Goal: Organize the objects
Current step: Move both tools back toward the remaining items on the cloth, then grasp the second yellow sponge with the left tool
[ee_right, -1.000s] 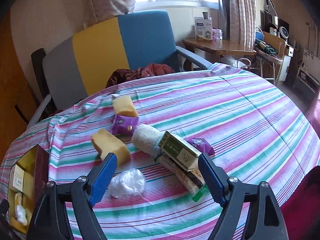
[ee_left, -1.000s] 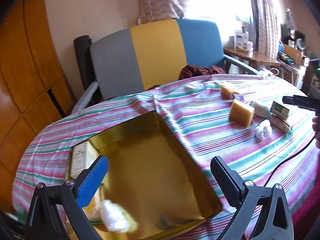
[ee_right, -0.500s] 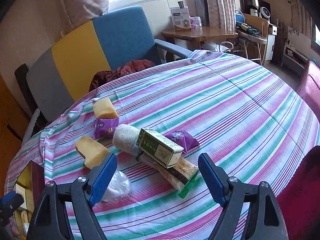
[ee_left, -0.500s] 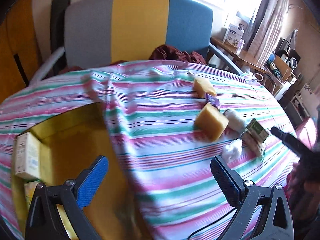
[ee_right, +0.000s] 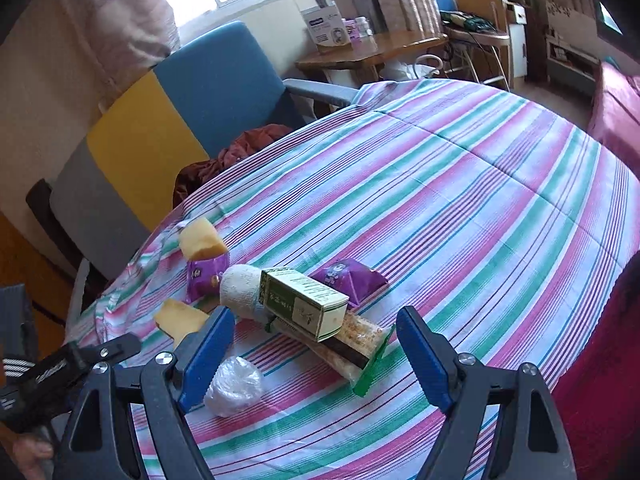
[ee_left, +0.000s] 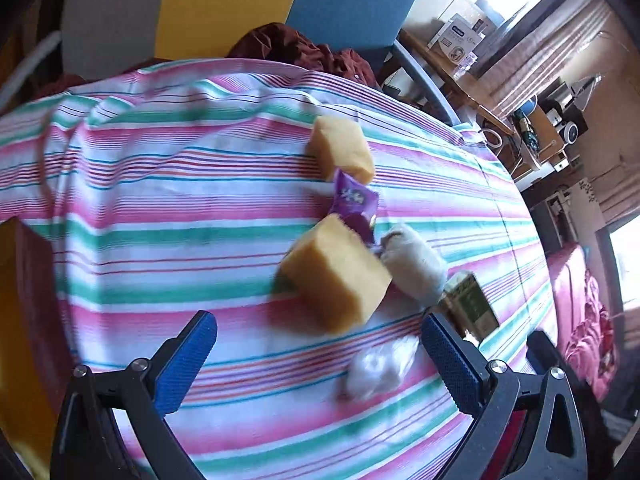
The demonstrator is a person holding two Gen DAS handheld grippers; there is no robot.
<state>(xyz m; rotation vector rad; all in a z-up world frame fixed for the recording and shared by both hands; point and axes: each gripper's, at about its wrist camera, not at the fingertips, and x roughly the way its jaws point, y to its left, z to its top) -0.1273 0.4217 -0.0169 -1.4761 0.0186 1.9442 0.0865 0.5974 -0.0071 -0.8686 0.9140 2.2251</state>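
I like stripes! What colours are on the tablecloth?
Pink, green and white stripes on the tablecloth, clearest in the right wrist view.

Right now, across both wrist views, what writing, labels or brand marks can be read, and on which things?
None can be read with certainty.
Green and white carton: printed lines, too small to read.
Purple snack packet: a logo, blurred.
Second purple packet: cartoon print, no legible words.
White box on the far desk: blue lettering, too small.
Left hand-held gripper: pale marking on its body, illegible.

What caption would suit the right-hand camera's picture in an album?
Open right gripper poised above a green box, snack packets and sponges on a striped tablecloth.
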